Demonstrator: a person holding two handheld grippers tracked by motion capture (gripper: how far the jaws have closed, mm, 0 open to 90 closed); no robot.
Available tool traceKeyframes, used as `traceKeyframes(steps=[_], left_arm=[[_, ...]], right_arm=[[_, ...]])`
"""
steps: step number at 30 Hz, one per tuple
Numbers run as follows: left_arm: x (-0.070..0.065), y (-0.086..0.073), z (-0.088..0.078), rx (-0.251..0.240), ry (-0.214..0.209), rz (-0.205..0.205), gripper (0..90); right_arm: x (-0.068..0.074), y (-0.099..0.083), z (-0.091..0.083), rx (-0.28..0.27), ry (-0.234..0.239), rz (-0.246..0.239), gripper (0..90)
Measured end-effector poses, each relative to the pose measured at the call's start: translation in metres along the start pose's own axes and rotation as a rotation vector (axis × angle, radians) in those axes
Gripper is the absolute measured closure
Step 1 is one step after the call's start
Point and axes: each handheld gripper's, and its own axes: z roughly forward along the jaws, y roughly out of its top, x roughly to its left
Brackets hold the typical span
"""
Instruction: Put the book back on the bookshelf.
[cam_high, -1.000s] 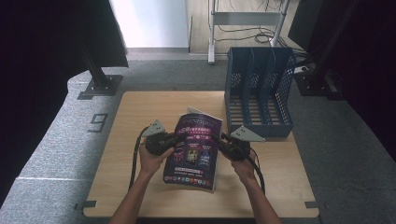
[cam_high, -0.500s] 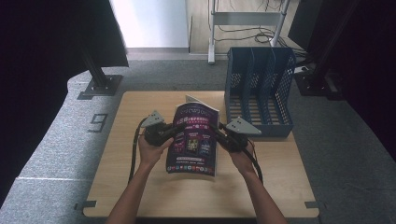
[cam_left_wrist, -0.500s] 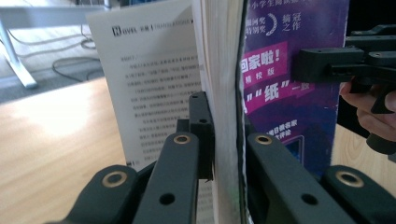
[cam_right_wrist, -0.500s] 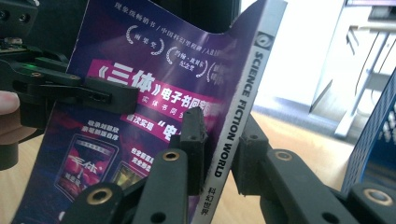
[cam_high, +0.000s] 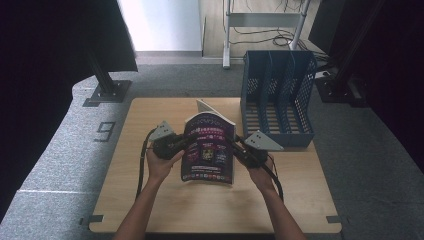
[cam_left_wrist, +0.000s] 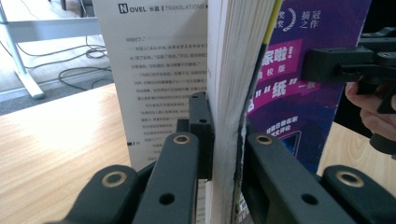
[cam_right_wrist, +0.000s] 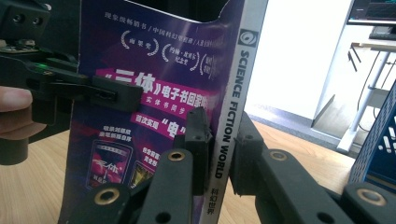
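Both grippers clamp the magazine (cam_high: 209, 147) upright, left gripper (cam_high: 181, 145) on its page edge, right gripper (cam_high: 235, 146) just closing on its spine, likely to slot it into the rack (cam_high: 278, 95).

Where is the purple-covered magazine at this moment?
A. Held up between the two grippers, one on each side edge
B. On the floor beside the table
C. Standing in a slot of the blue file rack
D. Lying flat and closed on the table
A: the magazine stands upright over the table, with the left gripper clamped on its page edge and the right gripper on its spine, short of the blue file rack.
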Motion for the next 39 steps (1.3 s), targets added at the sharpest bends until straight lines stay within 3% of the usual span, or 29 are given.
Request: traceKeyframes(steps=[9, 12, 15, 20, 24, 30, 39], left_arm=[[0.005, 0.016, -0.001, -0.026, 0.015, 0.007, 85.9], [0.003, 0.012, -0.003, -0.024, 0.01, 0.017, 85.9], [0.003, 0.004, -0.006, -0.025, -0.013, -0.004, 85.6], [0.002, -0.008, -0.012, -0.039, -0.026, -0.006, 81.5], [0.001, -0.008, -0.014, -0.043, -0.019, 0.011, 79.4], [0.002, -0.011, -0.012, -0.035, 0.0, 0.01, 69.1], [0.009, -0.011, -0.006, -0.025, 0.026, -0.022, 51.1]], right_arm=[[-0.001, 0.01, 0.007, -0.047, -0.022, -0.027, 79.5], [0.001, 0.01, 0.006, -0.051, -0.026, -0.046, 79.8], [0.001, 0.007, 0.003, -0.052, -0.011, -0.041, 80.8], [0.006, -0.001, -0.004, -0.023, 0.006, -0.07, 81.3], [0.005, -0.005, -0.008, -0.019, -0.003, -0.045, 81.3], [0.001, -0.013, -0.018, -0.02, 0.008, -0.01, 81.3], [0.004, -0.016, -0.026, -0.026, 0.055, -0.011, 81.3]])
